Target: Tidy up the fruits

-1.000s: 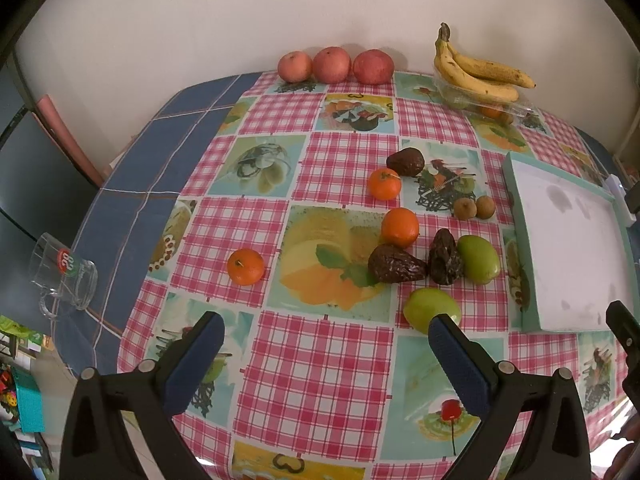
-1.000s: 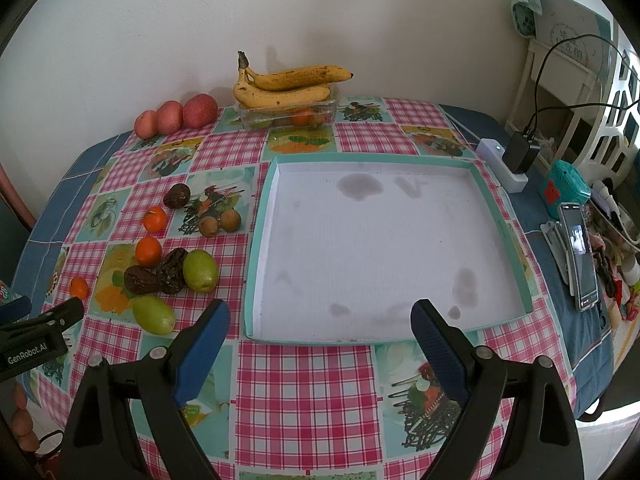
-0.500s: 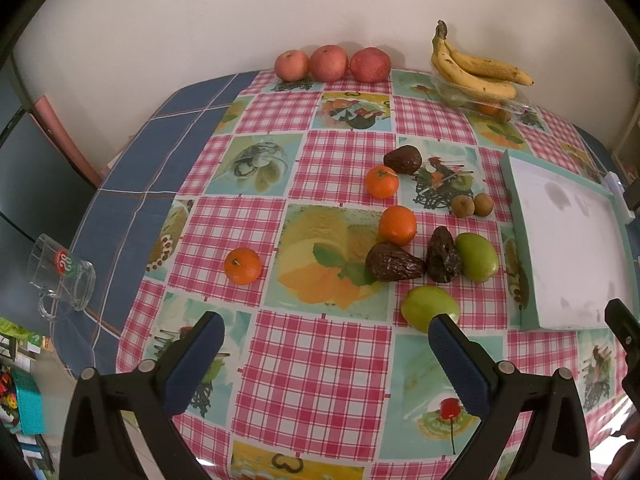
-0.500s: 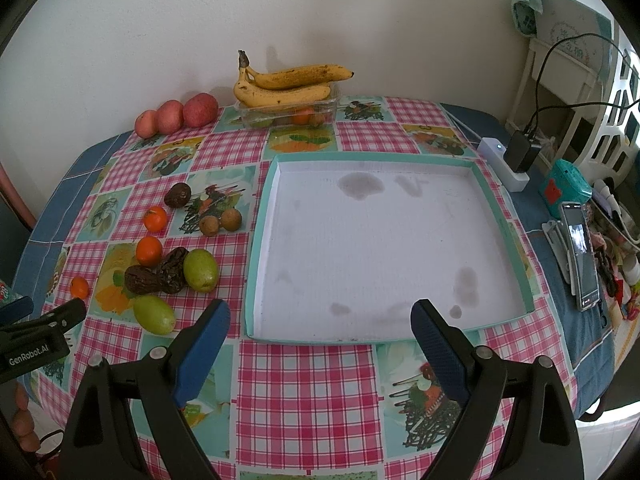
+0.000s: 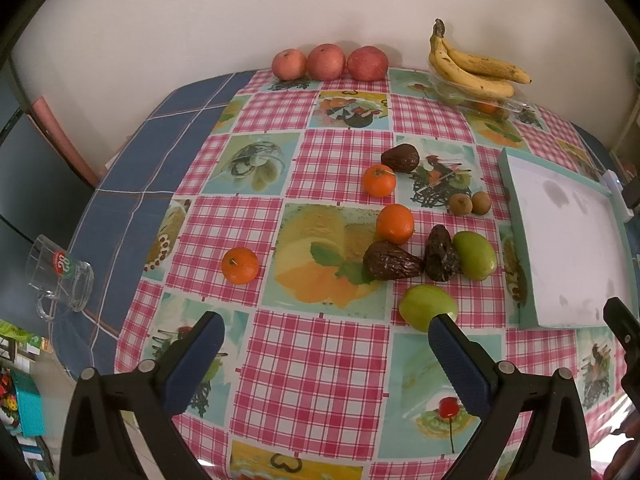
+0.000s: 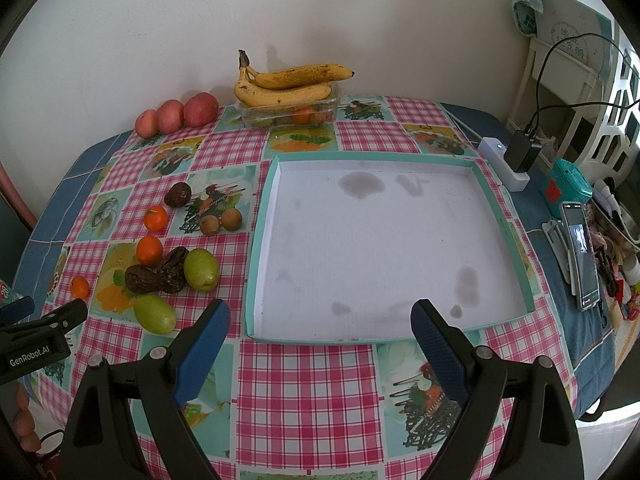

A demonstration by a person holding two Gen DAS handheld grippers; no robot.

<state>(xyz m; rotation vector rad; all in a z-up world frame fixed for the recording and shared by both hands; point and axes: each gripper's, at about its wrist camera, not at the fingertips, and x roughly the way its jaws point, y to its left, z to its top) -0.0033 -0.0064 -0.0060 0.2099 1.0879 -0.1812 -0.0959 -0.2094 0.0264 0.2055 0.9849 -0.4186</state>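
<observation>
— Two grippers, both with jaws spread wide and holding nothing. My left gripper [image 5: 326,354] hangs above the checked cloth; my right gripper [image 6: 320,330] faces the shallow white tray with a teal rim [image 6: 256,248].

— Where's the fruit?

— Loose, left of that tray; the oval green fruit [image 5: 428,307] lies nearest it.

— Advice?

— I'd centre the left jaws over it, descend straight, squeeze gently; it looks prone to rolling.
</observation>
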